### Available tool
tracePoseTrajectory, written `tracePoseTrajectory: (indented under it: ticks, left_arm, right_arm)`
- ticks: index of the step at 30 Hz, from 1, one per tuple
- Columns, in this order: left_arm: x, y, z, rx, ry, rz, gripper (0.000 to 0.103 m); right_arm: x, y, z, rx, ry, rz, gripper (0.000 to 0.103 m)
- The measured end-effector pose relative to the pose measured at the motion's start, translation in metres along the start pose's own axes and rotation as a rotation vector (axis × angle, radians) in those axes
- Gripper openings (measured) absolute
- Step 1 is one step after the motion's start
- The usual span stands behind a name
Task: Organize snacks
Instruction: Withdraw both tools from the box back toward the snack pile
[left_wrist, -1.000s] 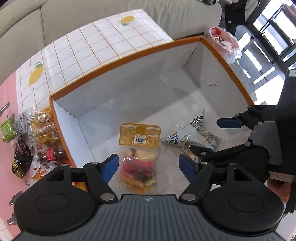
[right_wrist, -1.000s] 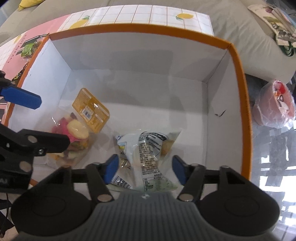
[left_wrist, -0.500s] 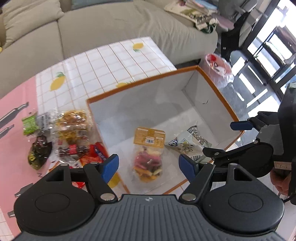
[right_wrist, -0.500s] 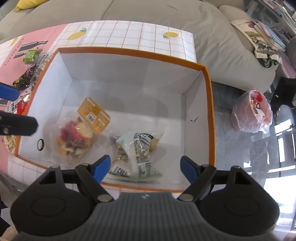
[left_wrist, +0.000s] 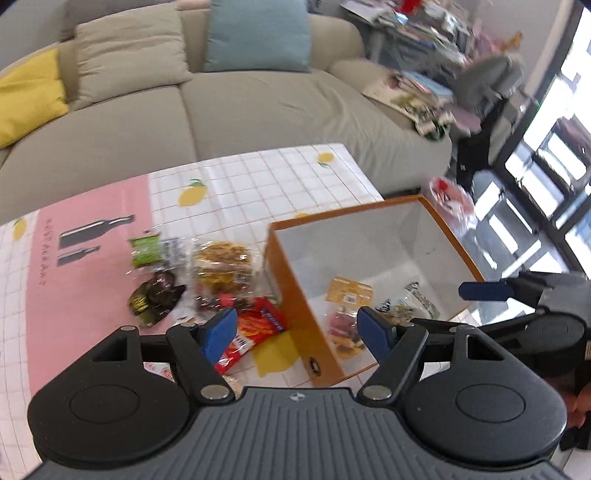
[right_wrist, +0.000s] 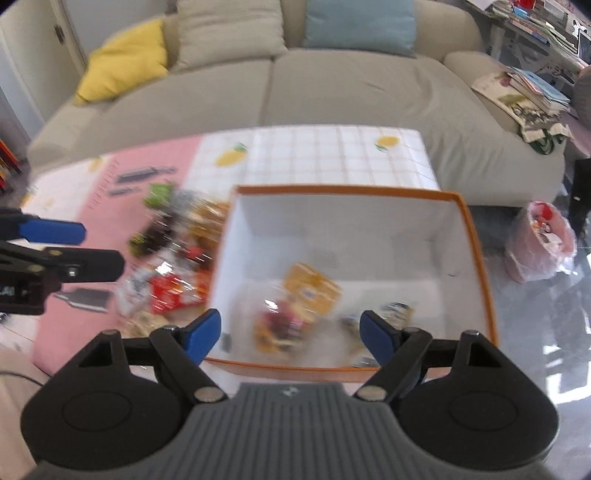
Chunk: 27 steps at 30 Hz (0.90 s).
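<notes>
Both grippers (left_wrist: 297, 330) (right_wrist: 291, 332) hover above the box (left_wrist: 306, 314), fingers spread.

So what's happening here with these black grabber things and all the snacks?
A person is sorting snacks into an orange-rimmed box using two hand-held grippers. Right now the left gripper and right gripper are both open and hold nothing, hovering above the table. Two bags are in the box: a mixed candy bag and a white snack packet. Several snacks, including a red packet, wait on the table beside it.
</notes>
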<state>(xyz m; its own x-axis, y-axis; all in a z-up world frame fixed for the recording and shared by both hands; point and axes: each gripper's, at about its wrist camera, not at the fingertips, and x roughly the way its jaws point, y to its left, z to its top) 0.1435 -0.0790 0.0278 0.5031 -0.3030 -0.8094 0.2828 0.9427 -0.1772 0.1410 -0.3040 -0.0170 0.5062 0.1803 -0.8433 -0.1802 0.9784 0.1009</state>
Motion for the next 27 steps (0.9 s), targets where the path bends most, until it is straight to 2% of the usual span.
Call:
tracePoseTrajectory:
  ticks: [7, 10, 15, 19, 23, 27]
  left_arm:
    - [-0.021, 0.04, -0.035, -0.067, -0.056, 0.057, 0.085]
    - [-0.027, 0.056, -0.052, -0.082, -0.077, 0.09, 0.082]
    - [-0.038, 0.082, -0.078, -0.117, -0.155, 0.142, 0.079]
    - [-0.039, 0.098, -0.097, -0.121, -0.172, 0.175, 0.079]
    - [-0.032, 0.116, -0.112, -0.159, -0.132, 0.139, 0.079]
    - [-0.019, 0.128, -0.124, -0.159, -0.068, 0.094, 0.079]
  right_arm:
    - [-0.005, 0.054, -0.017, 0.003, -0.161, -0.009, 0.082]
    - [-0.006, 0.074, -0.026, 0.002, -0.224, -0.06, 0.082]
    - [0.0, 0.102, -0.041, 0.017, -0.274, -0.125, 0.082]
    - [0.01, 0.124, -0.055, 0.031, -0.283, -0.152, 0.082]
    - [0.022, 0.139, -0.07, 0.034, -0.302, -0.116, 0.082]
    - [0.041, 0.154, -0.082, -0.008, -0.278, -0.084, 0.082]
